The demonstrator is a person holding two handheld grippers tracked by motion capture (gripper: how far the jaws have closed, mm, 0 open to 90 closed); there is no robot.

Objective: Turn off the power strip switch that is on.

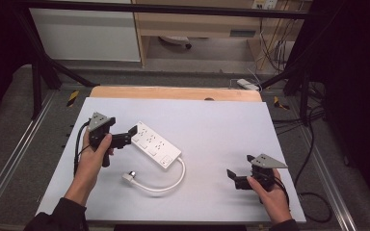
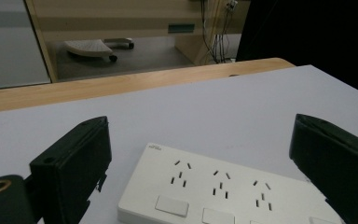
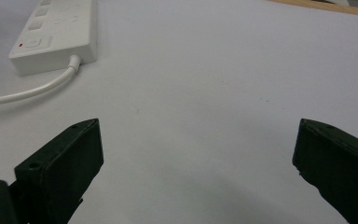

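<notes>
We see the left gripper (image 2: 200, 163) with jaws spread wide around the white plastic power strip (image 2: 223, 191), whose near end is cut off. The right gripper (image 3: 198, 172), jaws also apart, hovers over the pale grey worktop (image 3: 214, 70) holding nothing.

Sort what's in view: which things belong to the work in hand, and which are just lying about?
In the job:
power strip, between the open jaws of the left gripper
its white cable and plug
right gripper, open, apart from the strip

Lying about:
white device on the floor beyond the table
floor cables
</notes>
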